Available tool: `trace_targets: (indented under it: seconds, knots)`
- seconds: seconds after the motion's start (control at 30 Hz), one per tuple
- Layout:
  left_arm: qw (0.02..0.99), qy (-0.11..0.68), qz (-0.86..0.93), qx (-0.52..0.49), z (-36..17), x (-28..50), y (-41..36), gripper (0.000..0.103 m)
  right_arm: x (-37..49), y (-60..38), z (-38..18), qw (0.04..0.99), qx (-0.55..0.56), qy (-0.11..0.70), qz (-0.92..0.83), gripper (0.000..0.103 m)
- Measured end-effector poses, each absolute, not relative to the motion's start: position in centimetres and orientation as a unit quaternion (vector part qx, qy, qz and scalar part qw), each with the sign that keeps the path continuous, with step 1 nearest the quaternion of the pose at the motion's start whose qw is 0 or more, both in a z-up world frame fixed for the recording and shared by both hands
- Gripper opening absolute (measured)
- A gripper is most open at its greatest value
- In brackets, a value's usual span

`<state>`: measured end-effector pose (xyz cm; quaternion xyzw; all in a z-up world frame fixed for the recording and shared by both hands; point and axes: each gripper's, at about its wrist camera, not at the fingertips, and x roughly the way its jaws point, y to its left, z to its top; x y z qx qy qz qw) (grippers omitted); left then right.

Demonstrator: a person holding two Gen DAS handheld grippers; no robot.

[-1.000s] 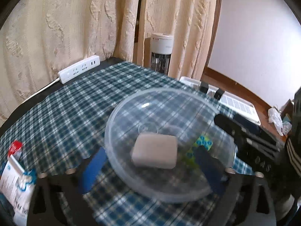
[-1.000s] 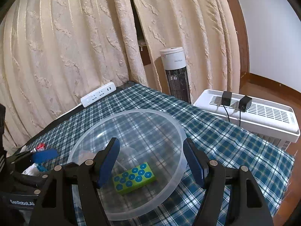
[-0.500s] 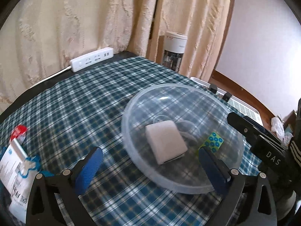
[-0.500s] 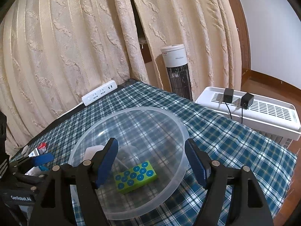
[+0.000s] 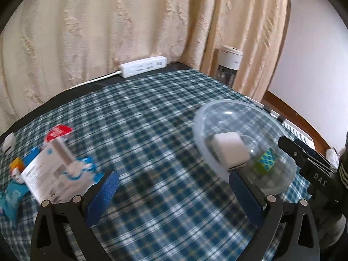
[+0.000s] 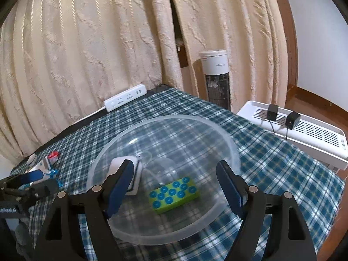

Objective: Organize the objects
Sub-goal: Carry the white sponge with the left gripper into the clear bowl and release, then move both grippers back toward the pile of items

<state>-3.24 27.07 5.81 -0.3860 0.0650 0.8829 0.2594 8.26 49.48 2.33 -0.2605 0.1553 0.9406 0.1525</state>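
Observation:
A clear plastic bowl [image 6: 230,143] stands on the checked tablecloth and holds a green brick with blue studs [image 6: 174,194] and a white block [image 6: 115,163]. My right gripper [image 6: 175,182] hovers over the bowl's near side. Its jaws are opening and nothing is between them. In the left wrist view the bowl [image 5: 196,128] lies to the right, with the white block [image 5: 230,150] and green brick [image 5: 266,163] inside. My left gripper [image 5: 174,195] is open and empty over bare cloth. A pile of packets [image 5: 50,174] lies beside its left finger.
A white power strip [image 6: 125,97] lies at the table's far edge by the curtains. A tower fan [image 6: 215,80] and a white appliance [image 6: 304,130] with two black plugs stand past the right edge. A red-capped item [image 5: 57,131] sits among the packets.
The left gripper has swung left, away from the bowl and toward the packets, so the bowl now lies at its right. The right gripper's jaws have spread wider over the bowl.

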Motion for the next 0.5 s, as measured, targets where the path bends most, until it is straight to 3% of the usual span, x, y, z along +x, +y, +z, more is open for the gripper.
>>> trace_targets:
  seconds: [0.5]
  knots:
    - [0.17,0.018,0.906,-0.388,5.6,-3.5,17.3,0.103,7.1,43.9,4.2,0.079,-0.26,0.126,0.954,0.083]
